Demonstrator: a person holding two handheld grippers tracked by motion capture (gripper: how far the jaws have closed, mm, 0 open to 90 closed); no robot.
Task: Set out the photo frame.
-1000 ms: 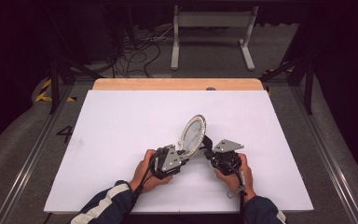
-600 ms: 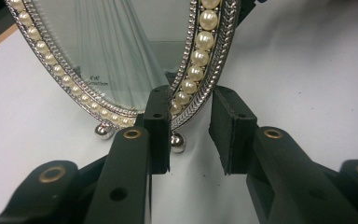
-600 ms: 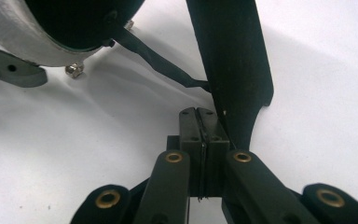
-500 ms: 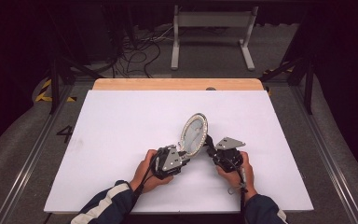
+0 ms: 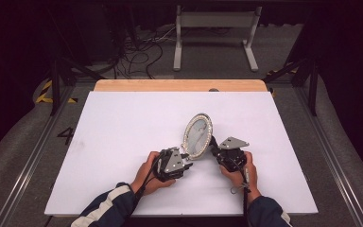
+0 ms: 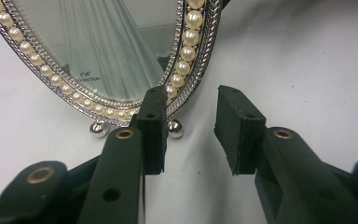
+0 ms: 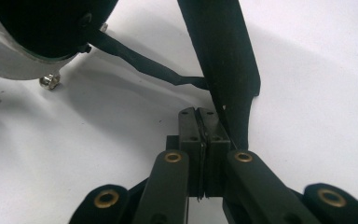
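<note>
An oval picture frame point(image 5: 197, 135) with a pearl and silver border stands tilted on the white table point(image 5: 123, 123). In the left gripper view the frame point(image 6: 102, 56) rests on small ball feet point(image 6: 175, 129). My left gripper point(image 6: 191, 130) is open just in front of its lower edge, with the left jaw close to the border and nothing between the jaws. It shows at the frame's lower left in the high view point(image 5: 188, 159). My right gripper point(image 7: 199, 116) sits behind the frame, shut on the black back stand point(image 7: 223, 56). A thin black strap point(image 7: 140, 63) links the stand to the frame's back point(image 7: 42, 28).
A wooden strip point(image 5: 179, 85) runs along the table's far edge. Beyond it, cables point(image 5: 142, 52) and a metal stand point(image 5: 215, 33) lie on the dark floor. Both hands rest near the table's front edge.
</note>
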